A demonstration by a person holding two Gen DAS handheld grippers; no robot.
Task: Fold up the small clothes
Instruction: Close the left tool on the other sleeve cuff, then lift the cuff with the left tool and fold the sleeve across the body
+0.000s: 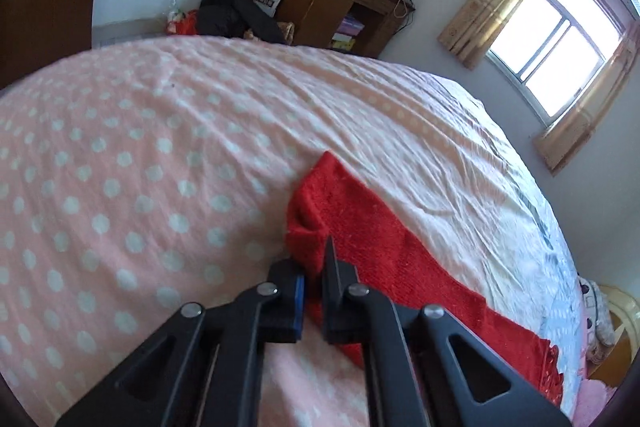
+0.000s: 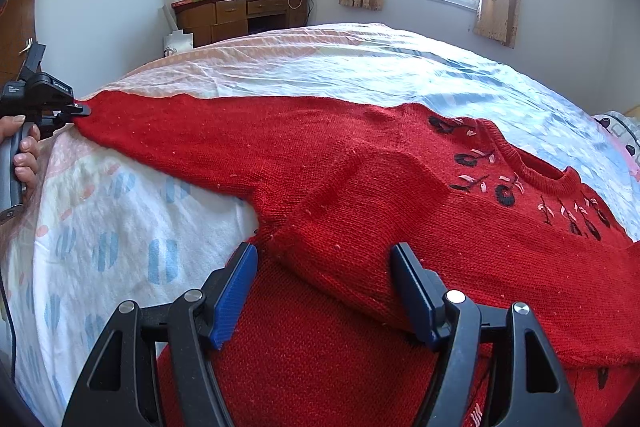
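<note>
Sweater [image 2: 360, 187] looked soft, limp, stretchy knit; your left gripper [image 1: 316, 267] had its jaws clamped on the cuff [image 1: 308, 227], right gripper [image 2: 324, 291] hung wide over the folded sleeve [image 2: 352, 227]

One red sweater [image 2: 400, 187], two grippers [image 2: 324, 291]

– Which colours are seen on the sweater [image 2: 400, 195]?
– Red knit, embroidered with black and pale pink flowers near the collar.
– And the bedding?
– A pink sheet [image 1: 120, 167] dotted white is shown; a white sheet [image 2: 120, 235] is marked with blue and peach dashes.
– The pads [image 2: 234, 295]?
– Blue, on black frames.
</note>
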